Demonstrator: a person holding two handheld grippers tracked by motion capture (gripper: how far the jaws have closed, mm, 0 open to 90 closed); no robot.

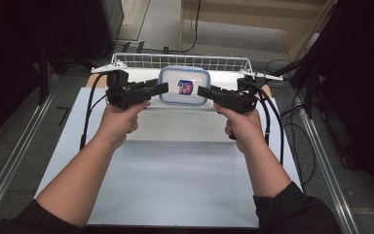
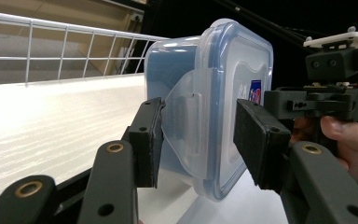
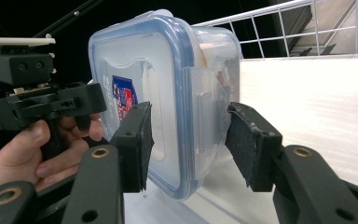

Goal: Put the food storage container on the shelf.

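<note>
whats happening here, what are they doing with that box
A person holds a gripper in each hand and has brought both up to a clear plastic container with a blue-rimmed lid, lying in a white wire tray at the far end of the table. The left gripper and the right gripper each straddle a side latch flap with open jaws. Neither has clamped yet, and the lid looks latched on.
</note>
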